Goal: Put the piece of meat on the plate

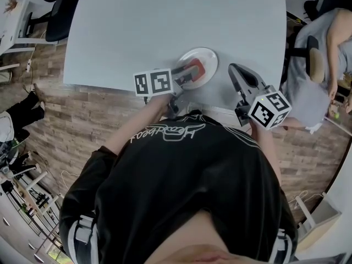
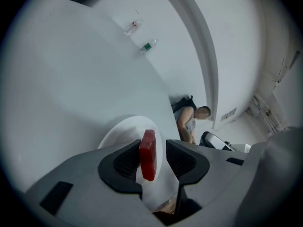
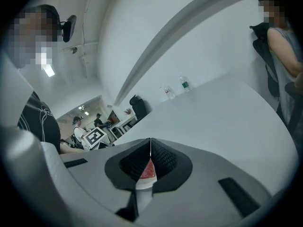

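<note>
The red piece of meat [image 2: 147, 155] stands on its edge over the white plate [image 2: 120, 131], between the jaws of my left gripper [image 2: 151, 143]. It leans on the left pad, and a clear gap separates it from the right pad, so this gripper is open. In the head view the left gripper [image 1: 192, 70] reaches over the plate [image 1: 204, 54] near the table's front edge, with the meat [image 1: 200, 70] at its tips. My right gripper [image 1: 234, 67] hovers just right of the plate, shut and empty, its tips meeting [image 3: 150, 140]. The meat [image 3: 147, 171] shows below them.
The plate sits on a white table [image 1: 165, 21]. Two small bottles [image 2: 148, 46] lie at the table's far side. A person [image 1: 330, 43] sits to the right of the table. A dark chair [image 1: 55, 15] stands at the far left corner.
</note>
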`<state>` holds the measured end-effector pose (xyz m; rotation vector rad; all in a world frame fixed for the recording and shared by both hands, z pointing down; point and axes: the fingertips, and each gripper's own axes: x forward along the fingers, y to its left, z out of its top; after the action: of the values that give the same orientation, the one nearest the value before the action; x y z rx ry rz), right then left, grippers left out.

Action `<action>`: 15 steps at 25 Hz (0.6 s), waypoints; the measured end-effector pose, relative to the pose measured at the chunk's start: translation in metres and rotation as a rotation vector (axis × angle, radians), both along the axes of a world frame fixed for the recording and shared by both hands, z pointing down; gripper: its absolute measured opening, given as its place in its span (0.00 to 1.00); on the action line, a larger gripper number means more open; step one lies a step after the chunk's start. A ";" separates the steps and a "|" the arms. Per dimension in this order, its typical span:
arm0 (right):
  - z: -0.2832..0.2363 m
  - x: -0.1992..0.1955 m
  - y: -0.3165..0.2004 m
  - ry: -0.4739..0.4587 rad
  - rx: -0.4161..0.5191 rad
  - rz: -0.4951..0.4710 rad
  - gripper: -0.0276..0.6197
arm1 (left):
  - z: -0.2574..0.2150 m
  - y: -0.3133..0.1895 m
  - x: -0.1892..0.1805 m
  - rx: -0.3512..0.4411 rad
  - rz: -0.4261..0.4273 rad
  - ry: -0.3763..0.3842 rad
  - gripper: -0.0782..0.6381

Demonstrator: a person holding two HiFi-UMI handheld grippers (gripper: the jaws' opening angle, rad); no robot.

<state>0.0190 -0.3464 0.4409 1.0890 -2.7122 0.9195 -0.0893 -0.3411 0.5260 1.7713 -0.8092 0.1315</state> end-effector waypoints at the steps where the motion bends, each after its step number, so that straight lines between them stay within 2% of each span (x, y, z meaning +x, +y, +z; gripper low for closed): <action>1: -0.001 -0.001 0.000 0.000 0.000 -0.001 0.06 | 0.000 0.000 0.000 0.002 0.001 -0.008 0.33; 8: 0.003 0.001 0.000 0.002 -0.005 0.002 0.06 | 0.001 -0.003 -0.003 0.050 0.020 -0.086 0.39; 13: 0.001 0.000 0.000 -0.004 -0.008 -0.001 0.06 | 0.000 -0.004 -0.006 0.095 0.045 -0.172 0.40; 15: 0.002 0.000 0.001 -0.004 -0.012 -0.004 0.06 | 0.001 -0.003 -0.007 0.128 0.073 -0.236 0.40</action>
<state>0.0191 -0.3458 0.4427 1.0811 -2.7077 0.9369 -0.0966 -0.3437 0.5269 1.9306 -0.9395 0.3492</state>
